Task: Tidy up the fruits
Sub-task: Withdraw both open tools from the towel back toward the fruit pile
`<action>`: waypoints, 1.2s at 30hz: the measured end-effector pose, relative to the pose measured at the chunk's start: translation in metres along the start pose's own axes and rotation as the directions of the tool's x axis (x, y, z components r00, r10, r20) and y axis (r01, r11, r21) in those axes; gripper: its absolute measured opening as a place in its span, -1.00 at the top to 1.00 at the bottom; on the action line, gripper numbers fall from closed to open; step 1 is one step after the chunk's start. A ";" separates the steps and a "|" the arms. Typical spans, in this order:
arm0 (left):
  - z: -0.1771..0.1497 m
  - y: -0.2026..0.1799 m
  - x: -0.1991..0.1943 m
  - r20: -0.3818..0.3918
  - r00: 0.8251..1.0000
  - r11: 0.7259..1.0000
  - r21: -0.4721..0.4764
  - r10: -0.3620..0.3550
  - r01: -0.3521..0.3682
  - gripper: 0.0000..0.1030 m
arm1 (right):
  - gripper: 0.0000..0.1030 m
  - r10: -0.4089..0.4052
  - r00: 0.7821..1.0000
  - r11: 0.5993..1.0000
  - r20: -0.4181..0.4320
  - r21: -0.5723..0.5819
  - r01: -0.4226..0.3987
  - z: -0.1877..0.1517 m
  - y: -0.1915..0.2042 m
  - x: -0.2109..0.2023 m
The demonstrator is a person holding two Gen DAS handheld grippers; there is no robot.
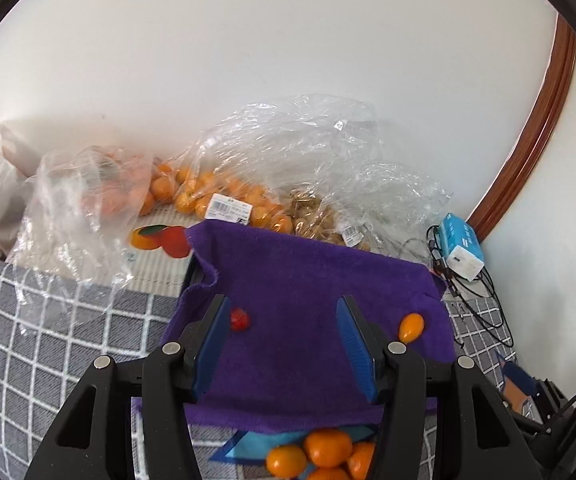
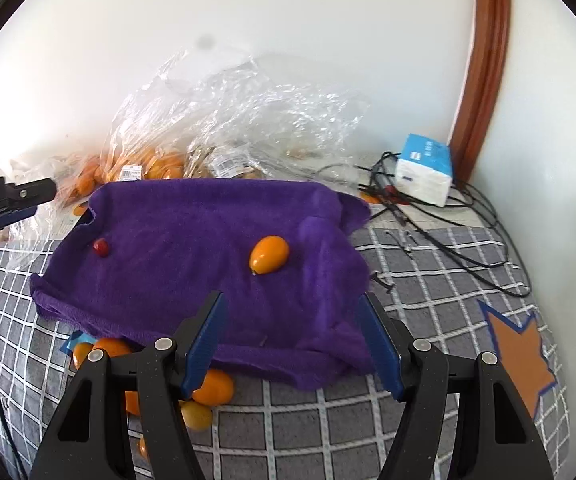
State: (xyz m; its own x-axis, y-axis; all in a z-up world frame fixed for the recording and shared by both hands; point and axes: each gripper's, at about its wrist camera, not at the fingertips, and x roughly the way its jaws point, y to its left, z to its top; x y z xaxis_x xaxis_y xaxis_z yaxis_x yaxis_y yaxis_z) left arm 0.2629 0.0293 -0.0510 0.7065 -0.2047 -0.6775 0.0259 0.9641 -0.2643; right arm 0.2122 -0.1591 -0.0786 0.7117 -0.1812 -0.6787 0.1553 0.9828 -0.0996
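Observation:
A purple towel (image 1: 308, 280) (image 2: 207, 240) covers a raised tray on the grey checked cloth. On it lie a small red fruit (image 1: 239, 319) (image 2: 100, 247) and an orange oval fruit (image 1: 411, 327) (image 2: 269, 255). My left gripper (image 1: 281, 320) is open and empty above the towel, the red fruit beside its left finger. My right gripper (image 2: 292, 316) is open and empty over the towel's near edge; the left gripper shows at its far left (image 2: 7, 200). Several loose orange fruits (image 1: 320, 456) (image 2: 207, 392) lie in front of the towel.
Clear plastic bags of small oranges (image 1: 215, 196) (image 2: 143, 168) and brown nuts (image 1: 316, 220) lie behind the towel by the wall. A blue-white tissue pack (image 1: 462, 246) (image 2: 424, 176) and black cables (image 2: 448, 224) sit at the right. An orange star patch (image 2: 520, 356) marks the cloth.

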 end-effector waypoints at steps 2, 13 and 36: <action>-0.010 0.004 -0.008 -0.011 1.000 1.000 -0.004 0.000 0.000 -0.02 | -0.30 0.000 1.000 1.000 0.001 0.017 -0.001 -0.005 0.000 -0.007; -0.072 0.025 -0.035 -0.062 0.993 0.993 0.073 0.098 -0.093 -0.02 | -0.08 0.091 0.995 0.995 -0.047 -0.028 -0.092 -0.055 0.026 -0.017; -0.143 0.074 -0.038 -0.121 0.979 0.986 -0.022 0.163 -0.167 -0.03 | 0.10 0.303 0.947 0.951 -0.107 -0.027 -0.307 -0.113 0.058 -0.007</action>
State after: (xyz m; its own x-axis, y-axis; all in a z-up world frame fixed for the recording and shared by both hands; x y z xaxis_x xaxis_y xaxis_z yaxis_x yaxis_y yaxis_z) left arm 0.1374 0.0842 -0.1430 0.6102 -0.0640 -0.7897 -0.1079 0.9807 -0.1628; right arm 0.1384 -0.0972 -0.1618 0.6476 0.1296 -0.7509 -0.0891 0.9916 0.0943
